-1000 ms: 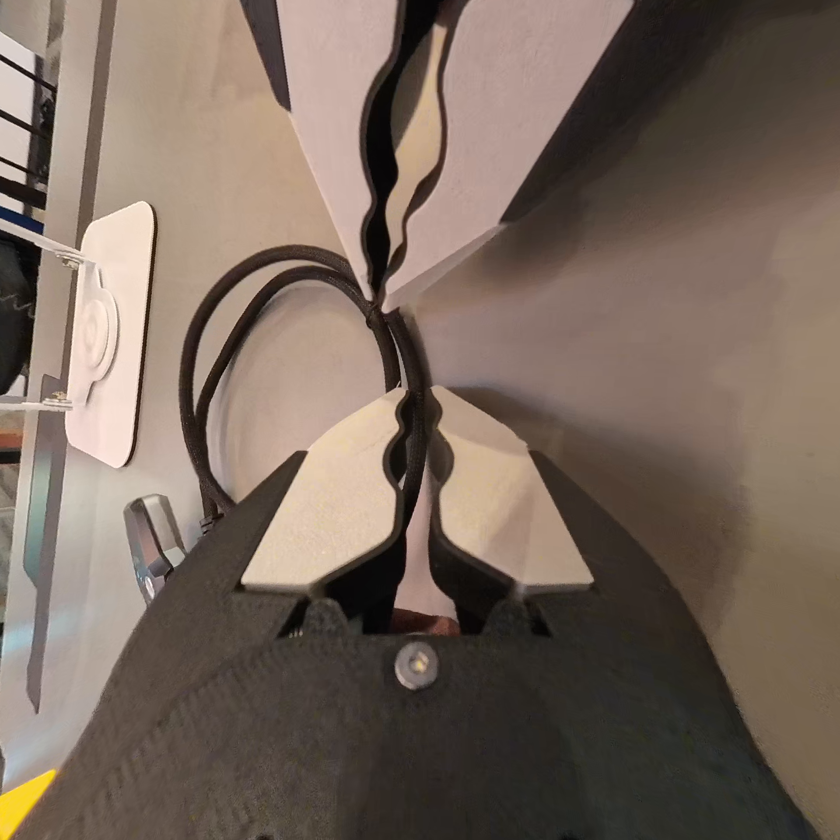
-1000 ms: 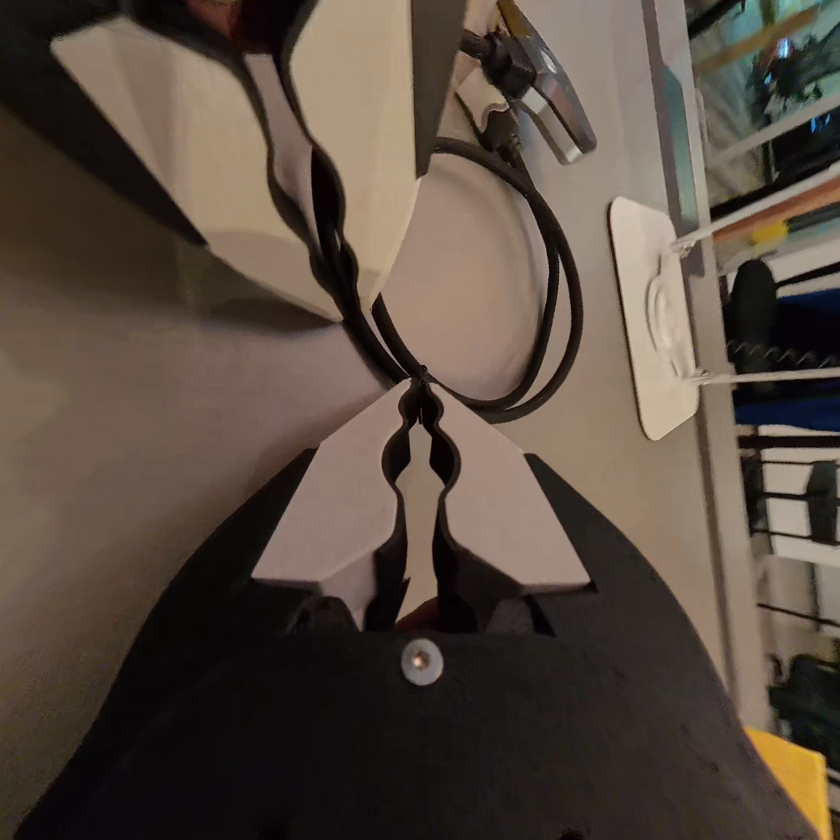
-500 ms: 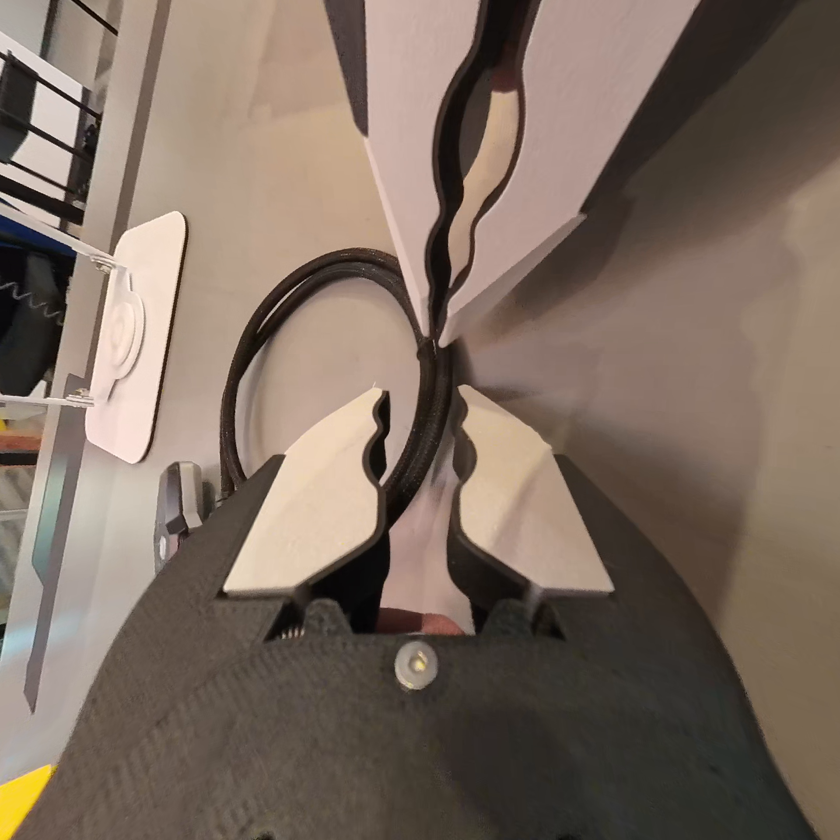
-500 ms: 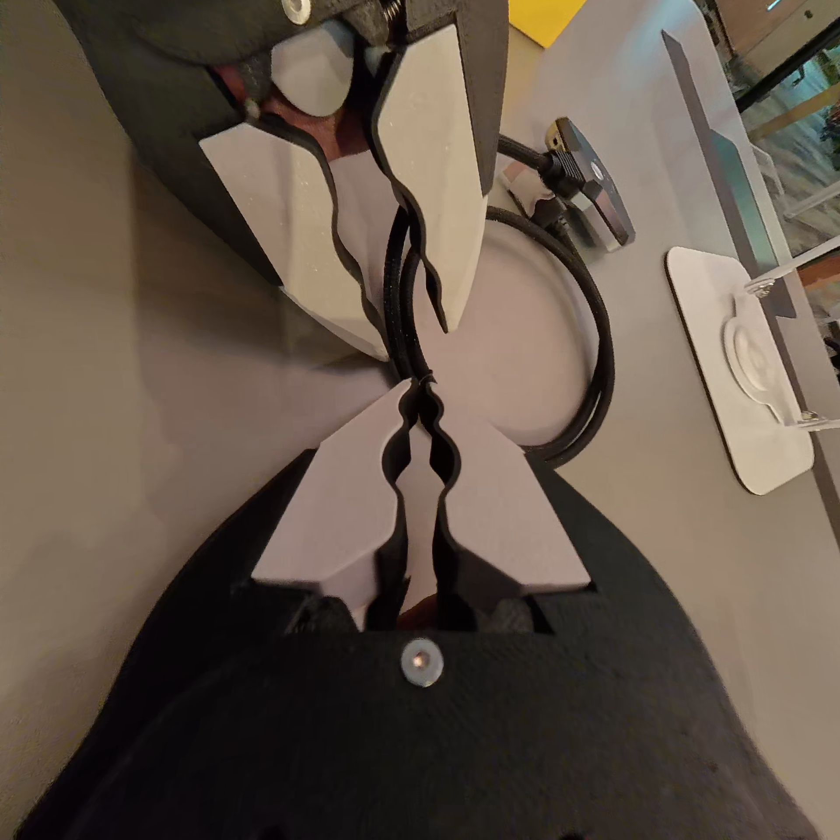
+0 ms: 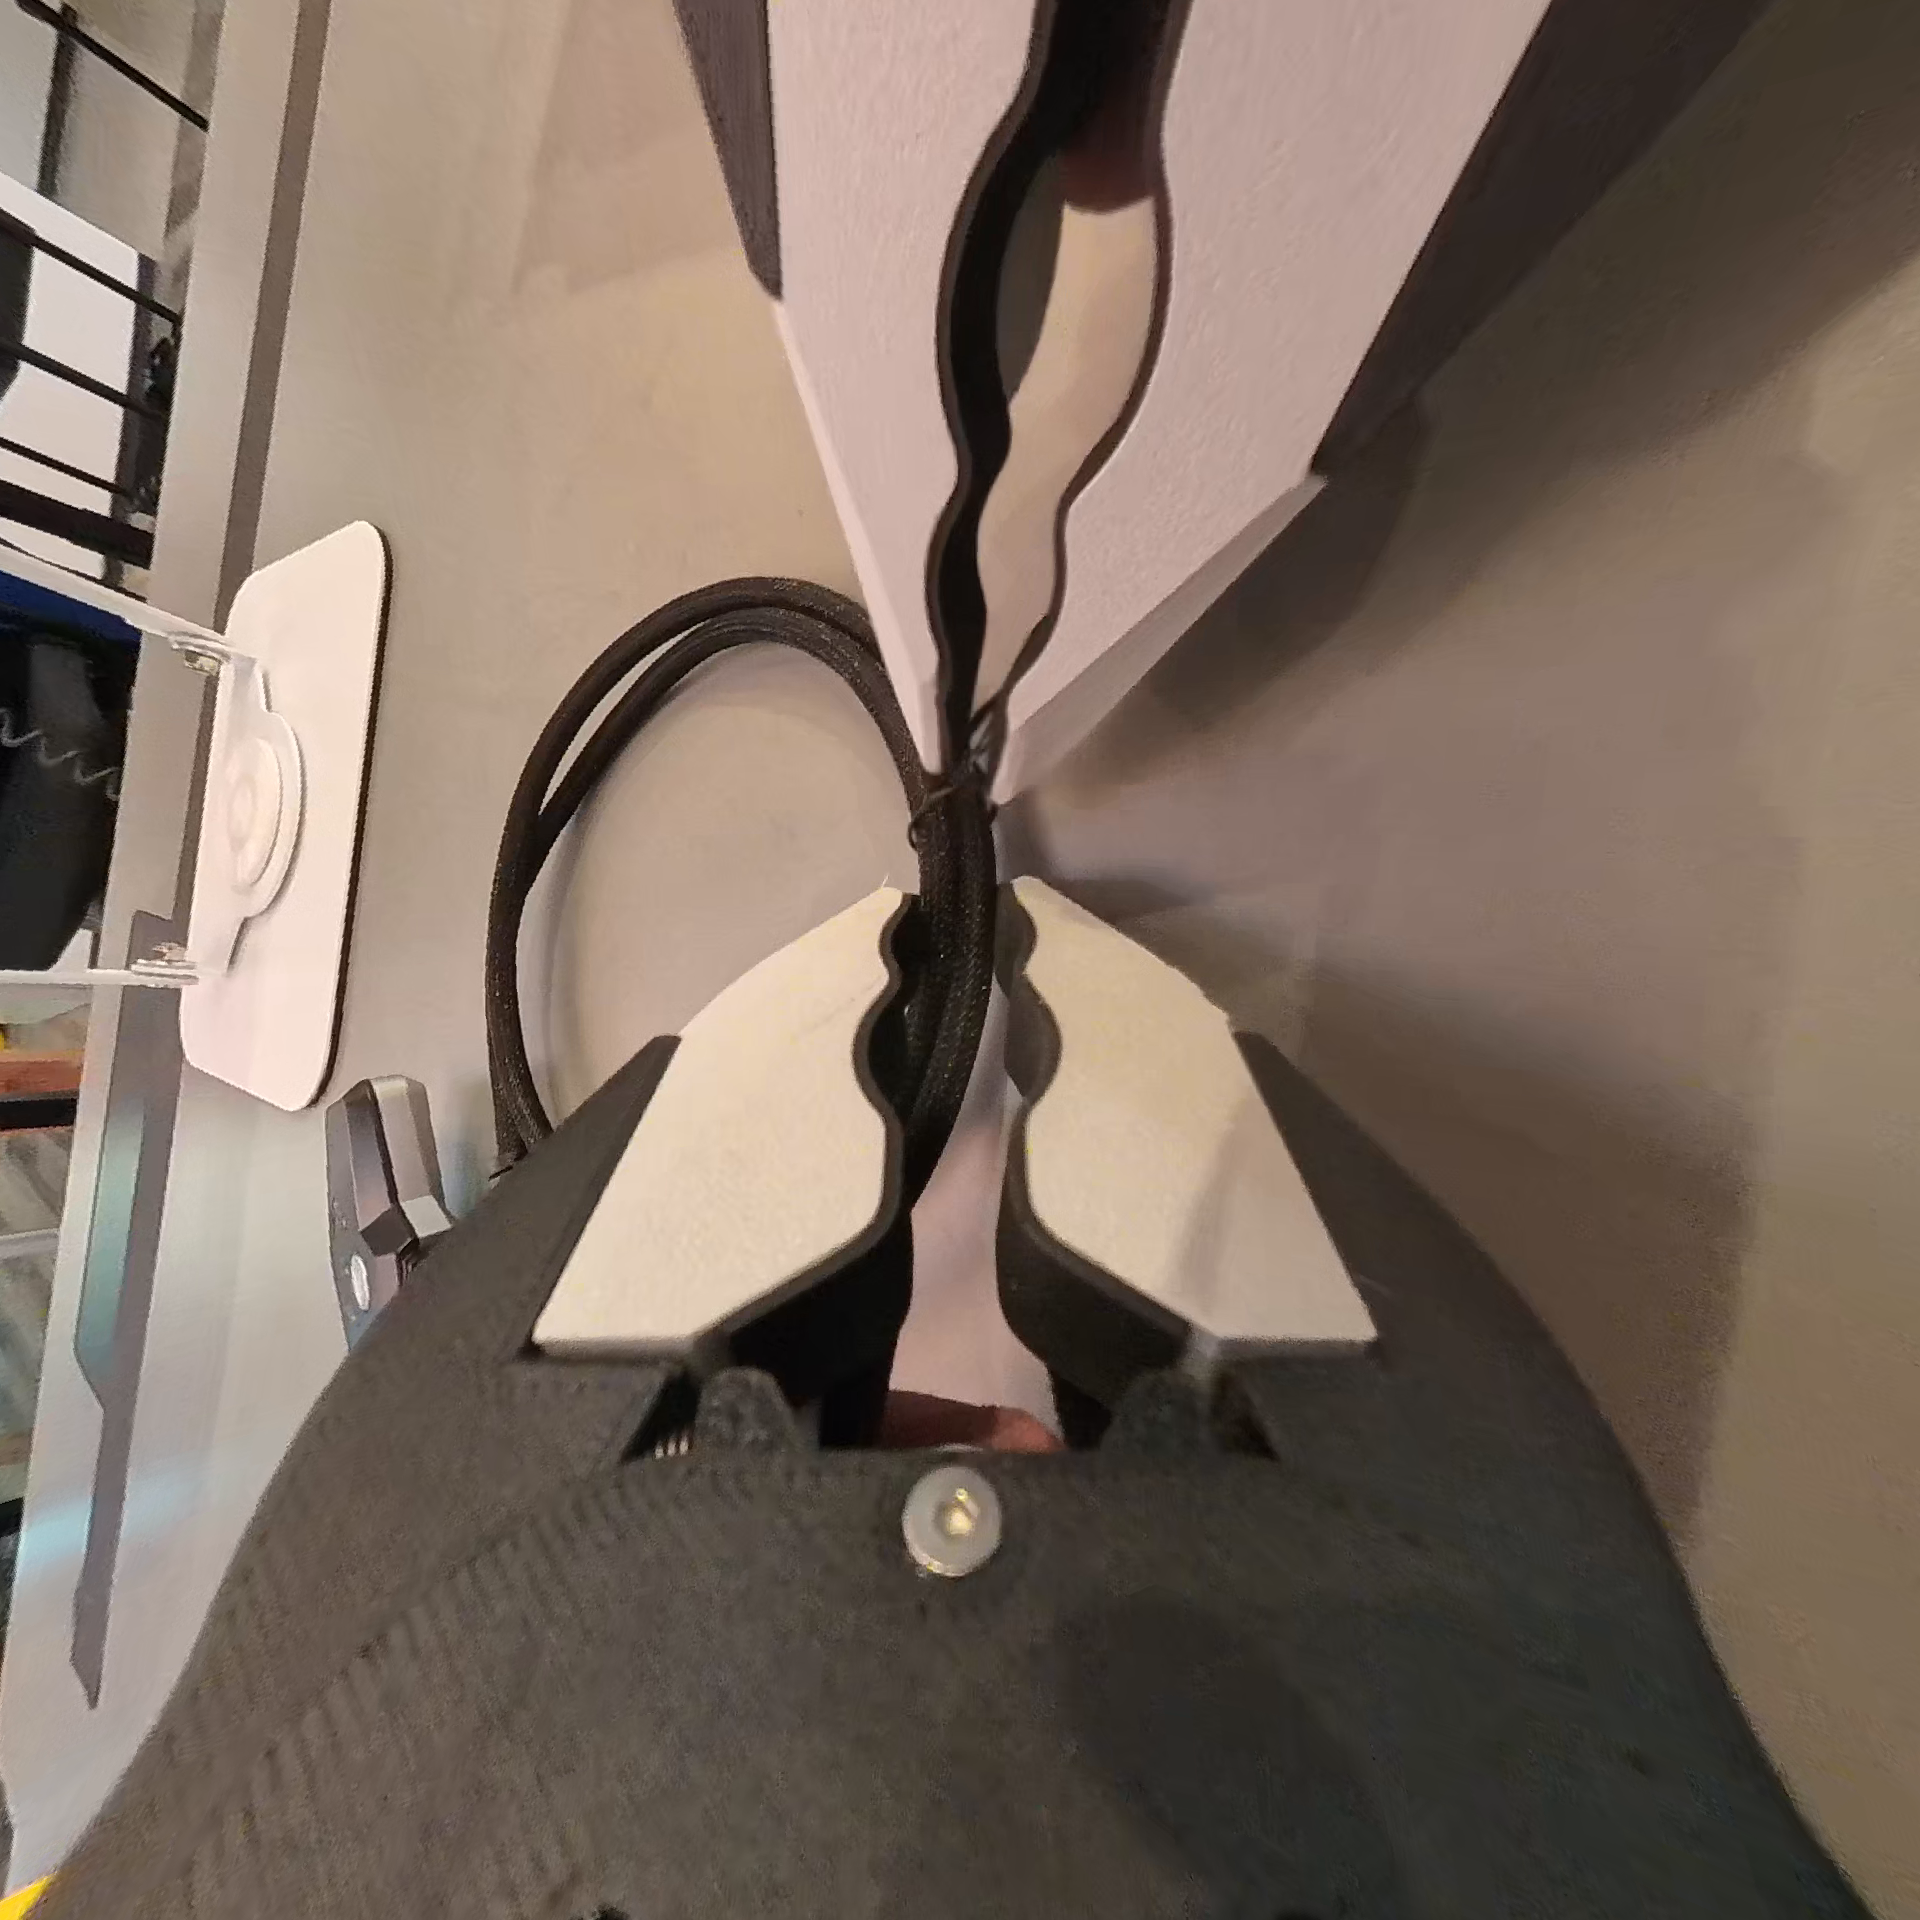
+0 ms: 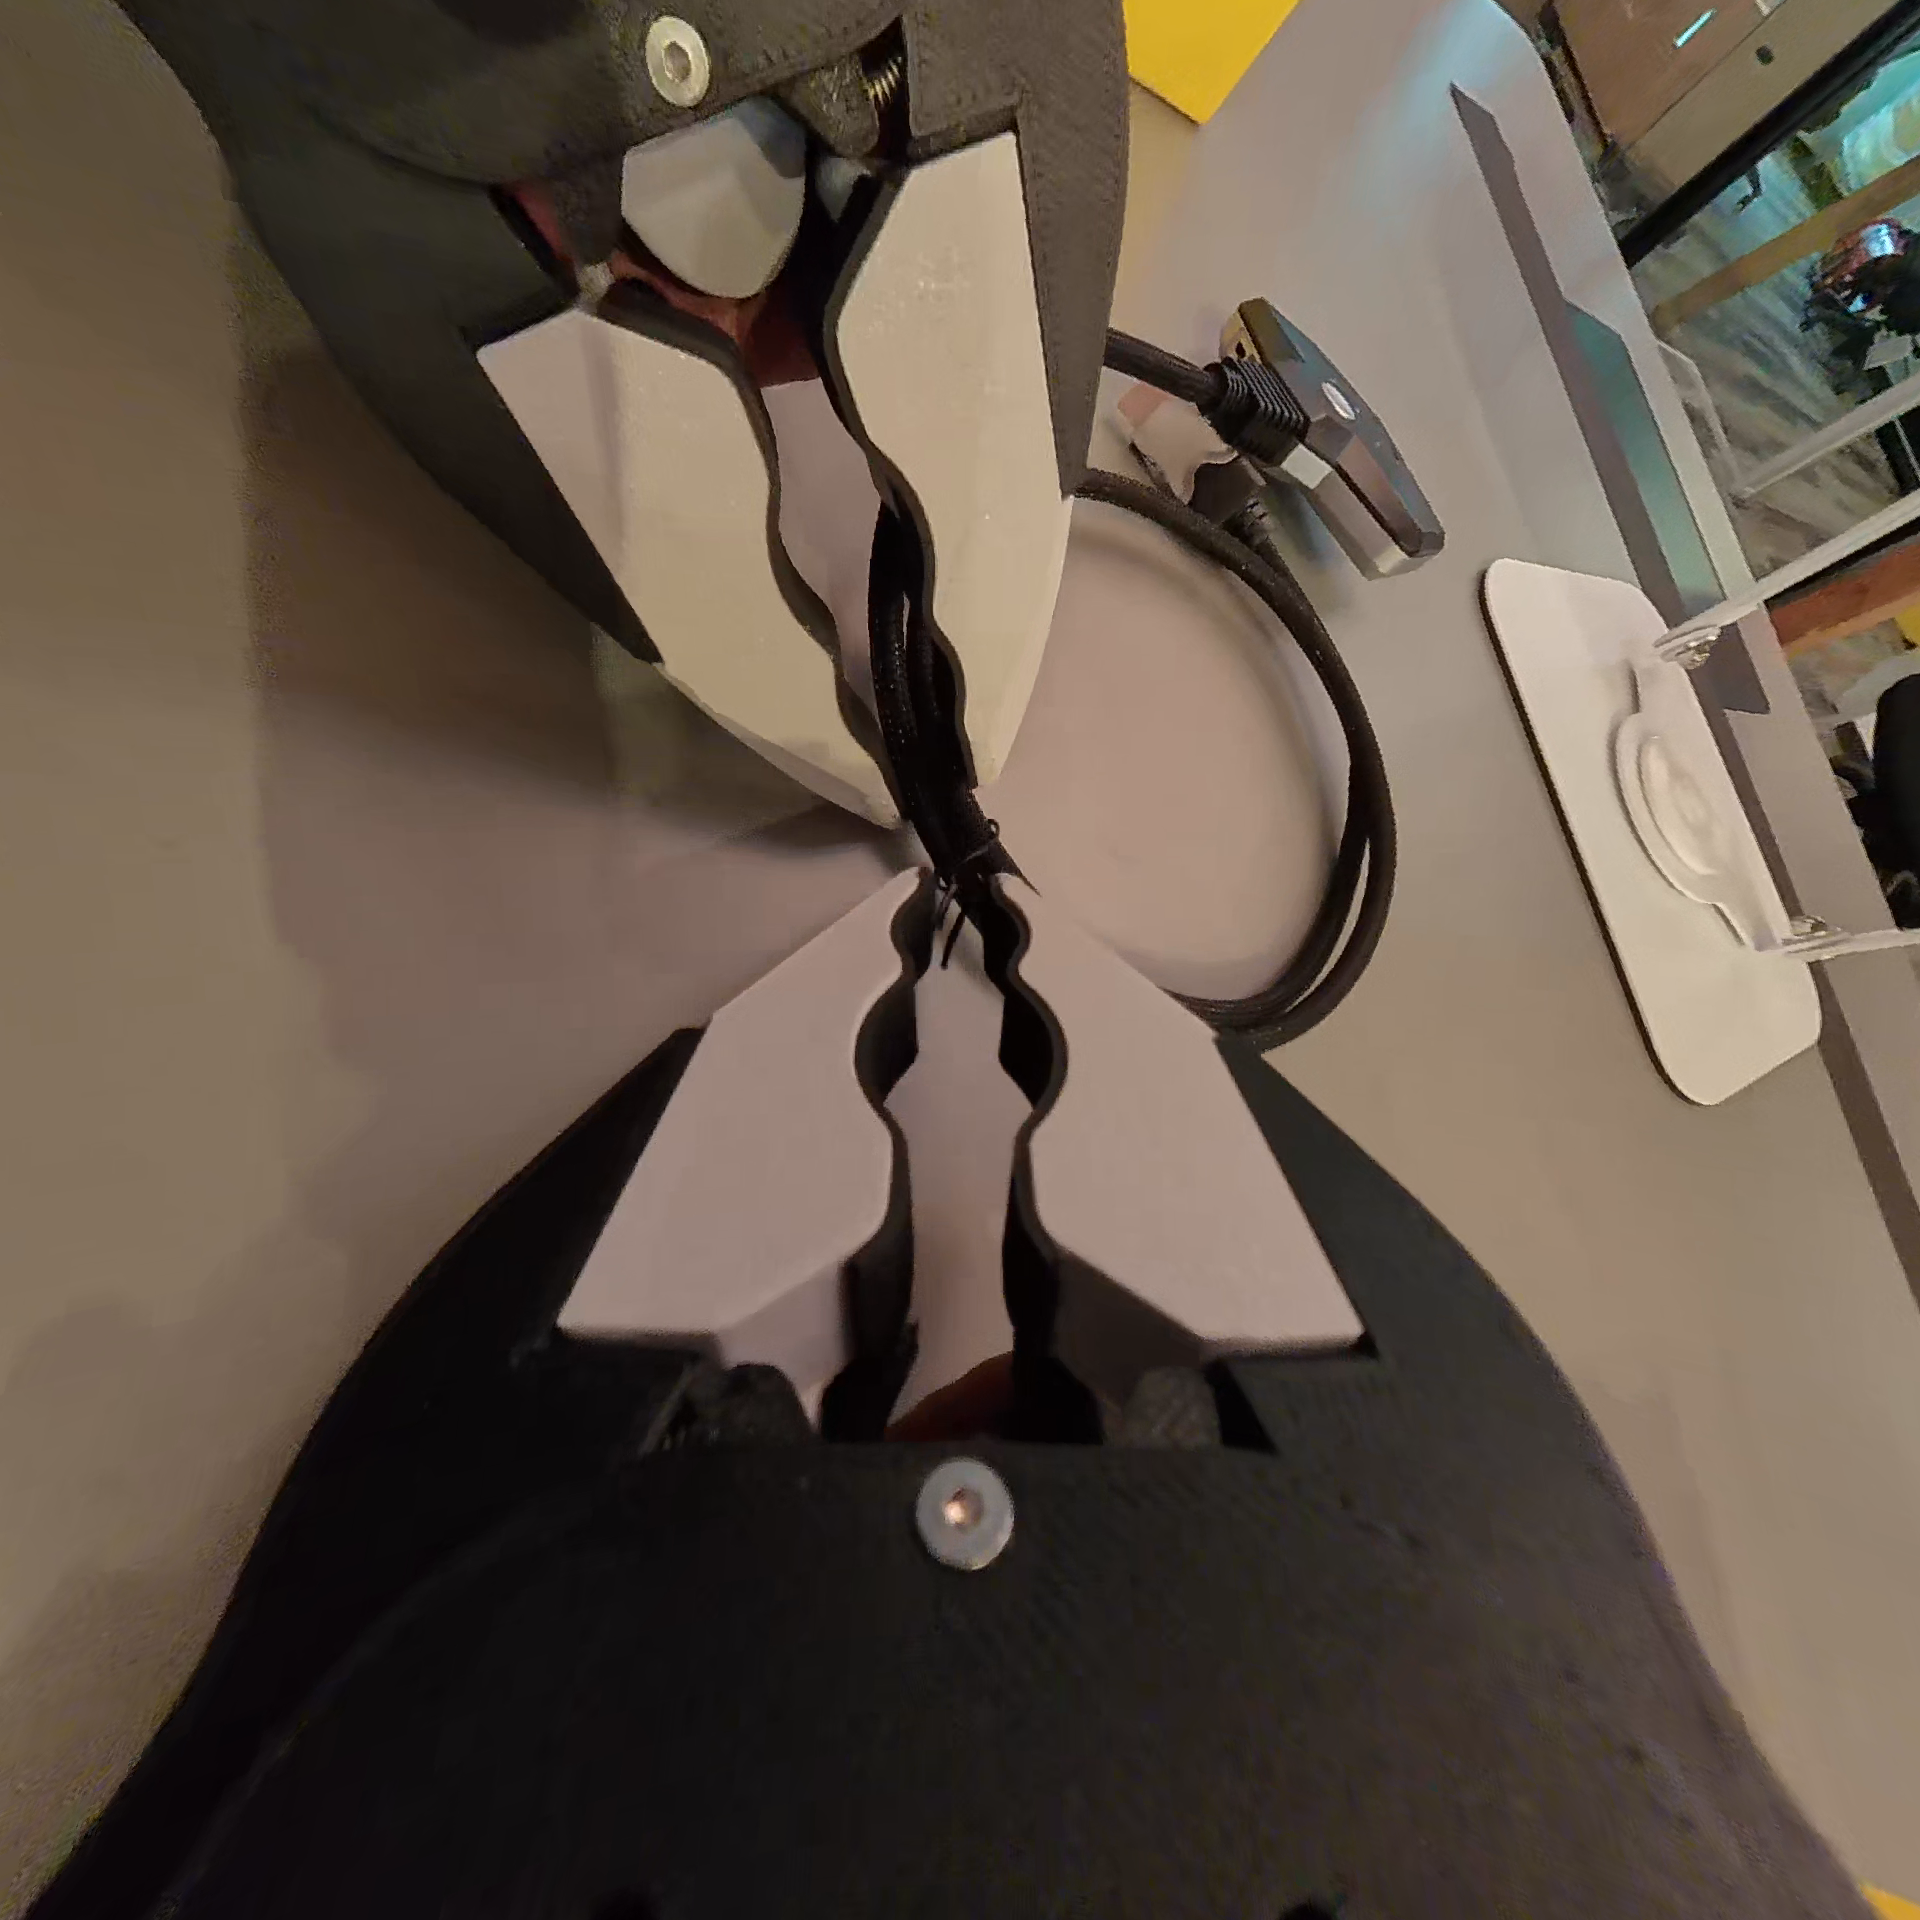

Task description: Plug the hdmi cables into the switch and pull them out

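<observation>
A coiled black braided HDMI cable (image 5: 540, 831) lies on the grey table, bound by a thin black tie (image 6: 961, 883). My left gripper (image 5: 951, 925) is shut on the doubled cable just below the tie. It also shows at the top of the right wrist view (image 6: 925, 769). My right gripper (image 6: 966, 899) faces it tip to tip and is shut on the tie. It also shows in the left wrist view (image 5: 971, 727). The cable's grey metal plug (image 6: 1340, 447) lies on the table behind the left gripper and is partly hidden in the left wrist view (image 5: 379, 1195).
A white pad with a clear stand (image 6: 1652, 821) lies near the table edge, also in the left wrist view (image 5: 281, 810). A round disc (image 6: 1164, 790) is set in the table inside the coil. A yellow object (image 6: 1195, 52) lies beyond the left gripper. Only a small space, under 4 cm, lies between the two pairs of fingers.
The left gripper held the cable a second ago, opened half a second ago, and has closed on it again. The right gripper has stayed pinched at the tie.
</observation>
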Demonstrator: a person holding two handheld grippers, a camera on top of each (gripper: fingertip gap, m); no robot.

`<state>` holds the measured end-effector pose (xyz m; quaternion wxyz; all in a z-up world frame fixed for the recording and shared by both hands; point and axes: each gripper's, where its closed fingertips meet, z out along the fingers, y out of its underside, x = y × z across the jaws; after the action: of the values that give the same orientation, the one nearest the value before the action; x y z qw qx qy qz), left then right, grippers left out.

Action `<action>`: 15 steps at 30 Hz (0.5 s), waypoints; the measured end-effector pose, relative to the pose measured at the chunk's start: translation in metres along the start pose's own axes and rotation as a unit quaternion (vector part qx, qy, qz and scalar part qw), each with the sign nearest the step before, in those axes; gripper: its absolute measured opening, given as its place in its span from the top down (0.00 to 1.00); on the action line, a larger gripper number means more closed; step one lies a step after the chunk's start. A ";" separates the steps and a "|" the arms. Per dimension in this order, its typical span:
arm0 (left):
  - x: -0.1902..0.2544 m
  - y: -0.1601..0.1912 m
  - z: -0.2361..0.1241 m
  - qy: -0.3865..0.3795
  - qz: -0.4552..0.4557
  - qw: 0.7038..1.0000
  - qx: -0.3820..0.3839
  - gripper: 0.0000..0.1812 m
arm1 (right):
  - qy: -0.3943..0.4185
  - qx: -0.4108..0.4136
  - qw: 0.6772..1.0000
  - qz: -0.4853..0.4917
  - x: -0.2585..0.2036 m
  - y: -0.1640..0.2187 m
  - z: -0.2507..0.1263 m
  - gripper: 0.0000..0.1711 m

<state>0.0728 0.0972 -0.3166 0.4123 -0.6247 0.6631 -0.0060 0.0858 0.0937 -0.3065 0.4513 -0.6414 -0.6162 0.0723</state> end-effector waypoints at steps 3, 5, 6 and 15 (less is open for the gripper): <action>-0.001 0.000 0.000 -0.003 0.001 1.000 -0.001 0.93 | 0.001 0.000 1.000 0.029 0.000 0.001 -0.006 0.89; -0.001 0.000 0.001 -0.004 0.003 1.000 -0.002 0.93 | -0.005 -0.004 0.997 0.077 0.001 0.003 -0.010 0.87; -0.001 0.000 0.001 -0.004 0.004 1.000 -0.002 0.93 | -0.015 -0.007 0.995 0.103 -0.001 0.005 -0.012 0.86; -0.002 0.000 0.001 -0.009 0.006 1.000 -0.004 0.93 | -0.020 -0.019 0.972 0.232 -0.004 0.005 -0.010 0.93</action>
<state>0.0734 0.0992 -0.3164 0.4159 -0.6225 0.6630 0.0048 0.0950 0.0862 -0.3060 0.3976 -0.7736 -0.4607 0.1766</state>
